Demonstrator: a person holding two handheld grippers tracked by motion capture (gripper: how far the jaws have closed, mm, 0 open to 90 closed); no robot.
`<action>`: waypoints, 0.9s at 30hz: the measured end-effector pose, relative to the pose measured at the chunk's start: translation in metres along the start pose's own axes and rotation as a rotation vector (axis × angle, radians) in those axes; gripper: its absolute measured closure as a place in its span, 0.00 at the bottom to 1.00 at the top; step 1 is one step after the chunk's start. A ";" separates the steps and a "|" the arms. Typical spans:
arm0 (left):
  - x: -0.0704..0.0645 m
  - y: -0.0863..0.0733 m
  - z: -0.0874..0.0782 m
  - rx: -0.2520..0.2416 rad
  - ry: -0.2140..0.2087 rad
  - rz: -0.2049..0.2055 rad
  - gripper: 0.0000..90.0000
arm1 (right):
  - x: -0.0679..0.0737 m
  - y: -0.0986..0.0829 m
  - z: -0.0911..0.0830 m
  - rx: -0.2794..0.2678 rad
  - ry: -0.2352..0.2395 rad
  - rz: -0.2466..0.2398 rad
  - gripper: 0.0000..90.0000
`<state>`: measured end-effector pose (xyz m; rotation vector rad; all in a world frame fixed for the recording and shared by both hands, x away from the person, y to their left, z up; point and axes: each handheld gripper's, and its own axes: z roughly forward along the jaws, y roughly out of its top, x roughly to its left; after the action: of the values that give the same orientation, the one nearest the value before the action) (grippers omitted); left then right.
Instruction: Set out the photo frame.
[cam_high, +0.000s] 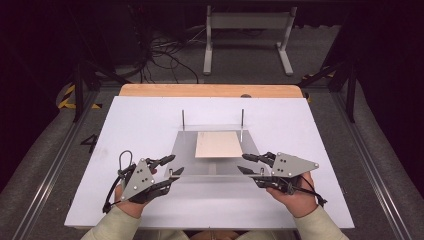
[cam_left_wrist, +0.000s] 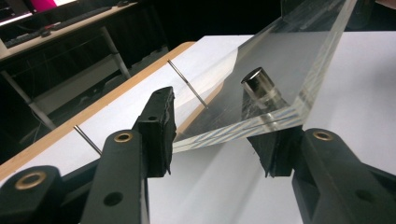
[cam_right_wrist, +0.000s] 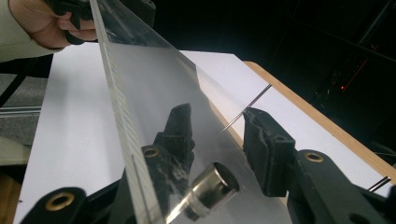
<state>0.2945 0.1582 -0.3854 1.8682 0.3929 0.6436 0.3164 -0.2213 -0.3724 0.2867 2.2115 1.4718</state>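
— White tabletop (cam_high: 150, 115), dark room behind. What are the jaws doing?
— Left gripper (cam_high: 167, 167) and right gripper (cam_high: 248, 163) each straddle a near corner of the clear acrylic plate (cam_high: 187, 150); I cannot tell whether they pinch it.
— Where's the plate?
— Mid-table, near edge seemingly raised, a tan sheet (cam_high: 218, 144) under it, between two thin upright pins (cam_high: 183, 120).
— Progress?
— I'd judge early: lifting or seating remains.

This is looking like a lab or test workshop. A white board (cam_high: 150, 125) is lying on a wooden table (cam_high: 210, 90), with loose cables (cam_high: 160, 52) trailing over grey carpet (cam_high: 240, 70) at the far side. Dark frame posts (cam_high: 79, 90) are standing left and right.
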 end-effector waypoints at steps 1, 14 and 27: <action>-0.001 0.001 -0.001 -0.010 -0.011 -0.002 0.61 | -0.001 0.000 -0.001 0.001 0.003 0.004 0.66; -0.011 0.026 -0.030 -0.049 -0.092 -0.005 0.67 | 0.008 0.028 -0.029 0.016 0.090 0.096 0.67; 0.004 0.045 -0.031 -0.108 -0.053 -0.044 0.66 | -0.002 0.047 -0.036 -0.066 0.095 0.119 0.70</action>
<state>0.2775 0.1668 -0.3341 1.7657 0.3569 0.5737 0.2964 -0.2322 -0.3176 0.3377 2.2490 1.6497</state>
